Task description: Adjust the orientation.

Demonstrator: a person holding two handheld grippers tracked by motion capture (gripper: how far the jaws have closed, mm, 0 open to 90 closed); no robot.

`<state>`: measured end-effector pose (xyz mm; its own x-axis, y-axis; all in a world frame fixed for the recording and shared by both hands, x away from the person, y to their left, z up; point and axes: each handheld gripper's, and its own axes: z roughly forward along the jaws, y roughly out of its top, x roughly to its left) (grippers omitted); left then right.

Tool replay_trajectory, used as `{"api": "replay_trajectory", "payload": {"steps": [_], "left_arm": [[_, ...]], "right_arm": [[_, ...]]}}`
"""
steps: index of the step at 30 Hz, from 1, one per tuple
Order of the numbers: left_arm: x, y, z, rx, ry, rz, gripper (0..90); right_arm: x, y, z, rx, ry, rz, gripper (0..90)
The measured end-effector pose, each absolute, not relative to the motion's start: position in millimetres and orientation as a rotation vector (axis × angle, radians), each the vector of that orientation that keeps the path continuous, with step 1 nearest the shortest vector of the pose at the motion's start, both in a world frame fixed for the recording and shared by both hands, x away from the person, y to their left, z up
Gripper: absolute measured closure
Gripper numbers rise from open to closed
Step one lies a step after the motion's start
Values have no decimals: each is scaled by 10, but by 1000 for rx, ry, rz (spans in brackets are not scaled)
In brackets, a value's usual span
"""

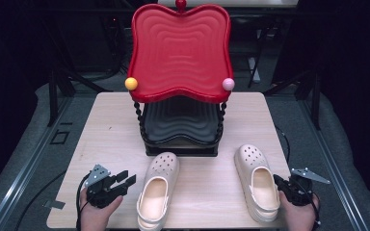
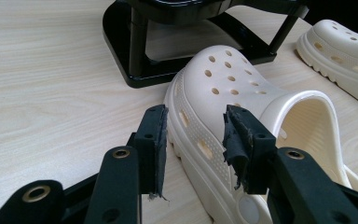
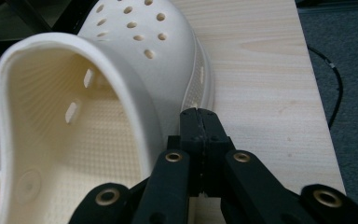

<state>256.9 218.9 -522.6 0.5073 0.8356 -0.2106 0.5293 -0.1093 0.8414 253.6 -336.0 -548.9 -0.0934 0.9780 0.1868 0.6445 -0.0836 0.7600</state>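
- Left gripper [image 1: 125,181] sits at the near left of the table [image 1: 101,130], held in a hand [image 1: 96,214] that comes in from the near edge. Its jaws stand apart with nothing between them.
- In the left gripper view, the left gripper [image 2: 193,140] points at the outer side of the left clog [image 2: 242,116], close to its side wall but not touching it.
- Left clog [image 1: 158,188] lies upright just right of that gripper, toe pointing far, toward the stand [image 1: 180,125]. Its toe is very near the black base, and I cannot tell if they touch.
- The stand is at the far middle of the table: a red tray [image 1: 180,48] on top, a black tray [image 1: 180,120] beneath it, with a yellow ball [image 1: 131,83] and a pink ball [image 1: 228,84] at the red tray's near corners.
- Right clog [image 1: 257,180] lies upright at the near right, well apart from the left clog, toe also pointing far.
- Right gripper [image 1: 280,184] is at the near right edge, in the other hand [image 1: 298,216], touching the right side of the right clog near its heel opening.
- In the right gripper view, the right gripper [image 3: 199,116] has its jaws pressed together, with no gap between them, at the clog's [image 3: 88,93] outer wall; whether any rim is pinched I cannot tell.
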Motion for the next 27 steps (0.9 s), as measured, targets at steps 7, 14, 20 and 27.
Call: {"api": "replay_trajectory", "payload": {"steps": [7, 14, 20, 27], "left_arm": [[2562, 2184, -5225, 1774, 1148, 393, 594], [2562, 2167, -5233, 1790, 1141, 389, 594], [2564, 2168, -5233, 1788, 1142, 387, 593], [2564, 2158, -5240, 1788, 1142, 381, 593]], "right_arm": [[2484, -3342, -5390, 1713, 1711, 1014, 794], [2364, -3203, -5084, 1555, 1705, 1142, 693], [2359, -3063, -5058, 1446, 1778, 1088, 644], [2480, -3037, -5224, 1465, 1867, 949, 629]]}}
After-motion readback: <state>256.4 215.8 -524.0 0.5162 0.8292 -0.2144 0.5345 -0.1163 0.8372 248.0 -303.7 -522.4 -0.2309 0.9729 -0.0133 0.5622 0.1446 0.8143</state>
